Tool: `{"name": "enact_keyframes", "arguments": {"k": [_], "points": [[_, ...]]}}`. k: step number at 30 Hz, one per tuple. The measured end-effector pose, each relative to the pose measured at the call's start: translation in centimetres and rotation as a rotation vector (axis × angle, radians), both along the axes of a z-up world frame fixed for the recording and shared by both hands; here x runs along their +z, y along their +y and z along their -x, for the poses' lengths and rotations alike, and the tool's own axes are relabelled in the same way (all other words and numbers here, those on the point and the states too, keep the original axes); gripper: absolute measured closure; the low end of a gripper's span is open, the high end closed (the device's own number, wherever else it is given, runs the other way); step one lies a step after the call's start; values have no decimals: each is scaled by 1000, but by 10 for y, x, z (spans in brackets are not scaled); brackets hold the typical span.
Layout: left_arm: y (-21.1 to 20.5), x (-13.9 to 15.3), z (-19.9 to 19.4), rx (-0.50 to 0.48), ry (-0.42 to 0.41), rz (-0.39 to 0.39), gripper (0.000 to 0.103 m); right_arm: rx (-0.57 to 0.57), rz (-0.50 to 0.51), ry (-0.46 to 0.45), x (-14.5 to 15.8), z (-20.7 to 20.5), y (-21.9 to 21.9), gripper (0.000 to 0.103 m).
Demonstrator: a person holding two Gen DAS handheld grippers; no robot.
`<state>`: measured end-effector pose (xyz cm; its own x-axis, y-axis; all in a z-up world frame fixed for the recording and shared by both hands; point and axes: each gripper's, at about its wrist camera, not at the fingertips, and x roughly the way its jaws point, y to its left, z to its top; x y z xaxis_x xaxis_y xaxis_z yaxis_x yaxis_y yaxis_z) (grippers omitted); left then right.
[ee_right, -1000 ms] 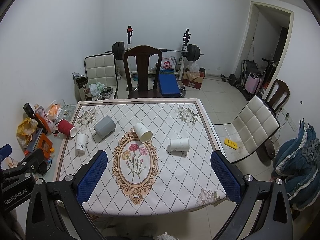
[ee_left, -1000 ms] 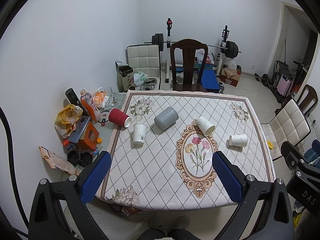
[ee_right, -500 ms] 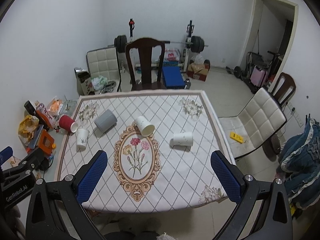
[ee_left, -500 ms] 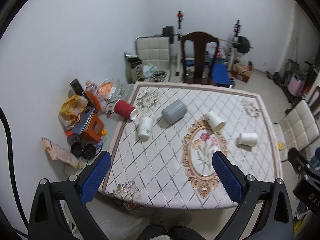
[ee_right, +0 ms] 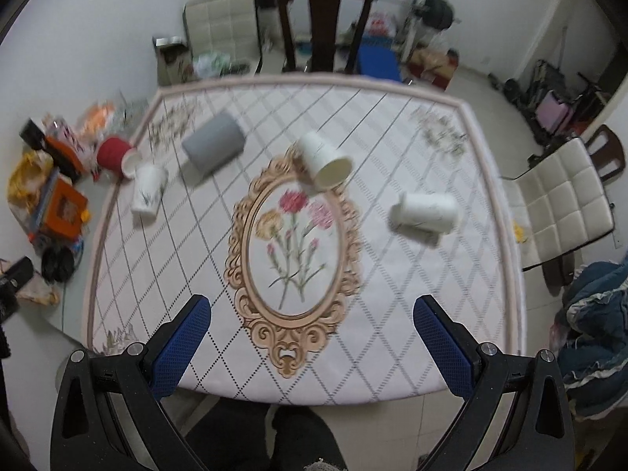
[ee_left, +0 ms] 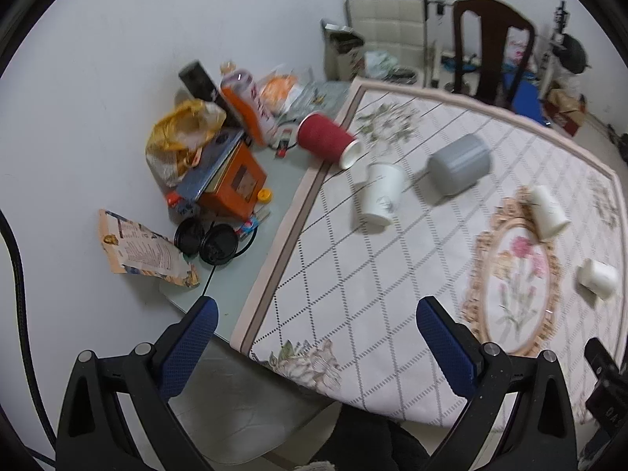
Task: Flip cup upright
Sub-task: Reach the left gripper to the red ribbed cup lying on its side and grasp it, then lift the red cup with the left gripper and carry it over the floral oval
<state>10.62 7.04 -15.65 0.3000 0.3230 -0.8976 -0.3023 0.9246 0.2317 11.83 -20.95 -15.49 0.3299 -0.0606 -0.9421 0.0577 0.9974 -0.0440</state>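
Right wrist view gives us five cups on the tablecloth [ee_right: 392,314]: a white cup [ee_right: 424,212] on its side at two o'clock, another white cup [ee_right: 324,159] tipped at twelve, and a grey cup [ee_right: 214,145], red cup [ee_right: 115,155] and small white cup [ee_right: 147,192] at ten. Our right gripper [ee_right: 312,314] and left gripper [ee_left: 316,316] both hover spread wide, holding nothing.

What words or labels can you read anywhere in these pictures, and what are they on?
"DAS": partial white lettering, cut off, on the right gripper body at the left view's edge.
Printed leaflet: text too small to read.
Orange bottle label: too blurred to read.
White cup print: unreadable.
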Motion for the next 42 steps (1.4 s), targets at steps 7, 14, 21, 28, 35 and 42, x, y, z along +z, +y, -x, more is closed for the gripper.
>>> {"name": "enact_keyframes", "arguments": {"k": [7, 14, 21, 28, 35, 42], "points": [[39, -46, -59, 31, 84, 22, 0, 34, 11, 134, -70, -66, 43, 0], [85, -76, -133, 74, 109, 143, 0, 34, 18, 213, -116, -136, 89, 0], [123, -114, -207, 134, 121, 287, 0, 3, 41, 229, -147, -195, 127, 0], [143, -151, -265, 164, 126, 362, 5, -42, 57, 234, -168, -237, 140, 0], [155, -178, -299, 199, 138, 394, 5, -75, 51, 250, -183, -264, 143, 0], [165, -196, -309, 234, 163, 411, 24, -84, 50, 252, -188, -276, 141, 0]]}}
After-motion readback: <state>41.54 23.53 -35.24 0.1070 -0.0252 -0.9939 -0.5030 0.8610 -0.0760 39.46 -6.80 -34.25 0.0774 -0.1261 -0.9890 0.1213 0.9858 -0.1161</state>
